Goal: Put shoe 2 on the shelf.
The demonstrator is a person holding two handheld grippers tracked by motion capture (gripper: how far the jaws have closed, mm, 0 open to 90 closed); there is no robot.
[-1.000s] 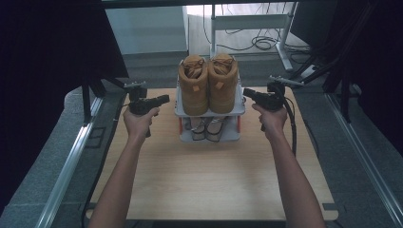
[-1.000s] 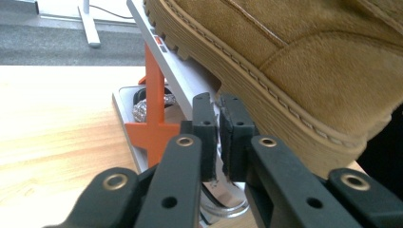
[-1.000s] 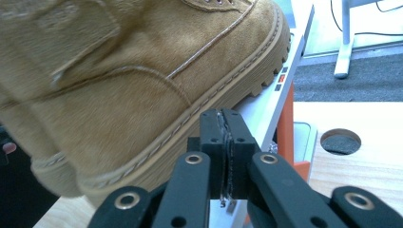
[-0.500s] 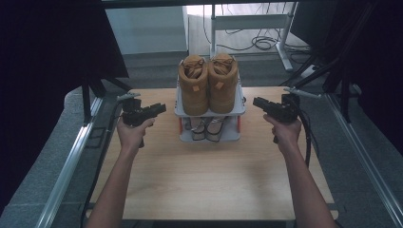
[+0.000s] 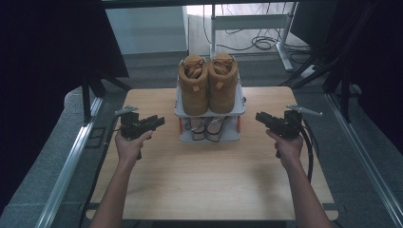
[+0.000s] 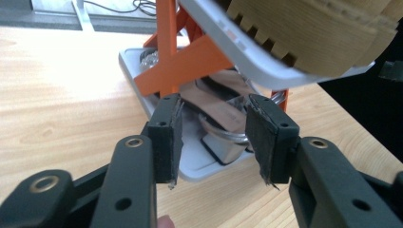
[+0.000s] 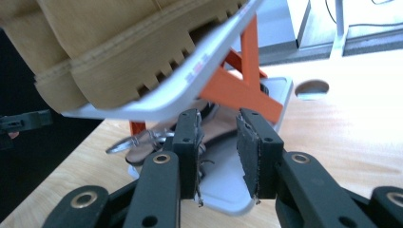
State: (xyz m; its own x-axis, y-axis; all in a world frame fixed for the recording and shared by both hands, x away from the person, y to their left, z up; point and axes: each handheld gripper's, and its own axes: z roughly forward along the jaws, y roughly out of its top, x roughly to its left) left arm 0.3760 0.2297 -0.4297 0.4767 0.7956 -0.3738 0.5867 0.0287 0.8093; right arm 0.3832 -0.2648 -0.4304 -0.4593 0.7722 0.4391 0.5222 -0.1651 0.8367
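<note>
A small two-tier shoe rack (image 5: 209, 112) stands at the middle of the far half of the worktop (image 5: 209, 180). Its grey upper shelf carries a pair of tan boots (image 5: 208, 81) side by side, toes pointing near; the lower tray holds a pair of sandals (image 5: 207, 128), and orange struts (image 6: 178, 57) join the two levels.

The left tool (image 5: 153, 122) hangs just left of the rack, level with its lower tier and apart from it. The left hand (image 5: 130, 145) grips it from below, forearm running straight in from the near edge, tool pointing right toward the rack. In the left gripper view its jaws stand well apart with nothing between the pads (image 6: 169, 130); the sandals and tray show through the gap.

The right tool (image 5: 264, 118) mirrors it on the rack's right side, a little farther off, pointing left. The right hand (image 5: 286, 147) holds it with the forearm reaching in from the near edge and a cable (image 5: 310, 147) looping beside the wrist. Its jaws also stand open and empty, somewhat narrower, framing the lower tray in the right gripper view.
</note>
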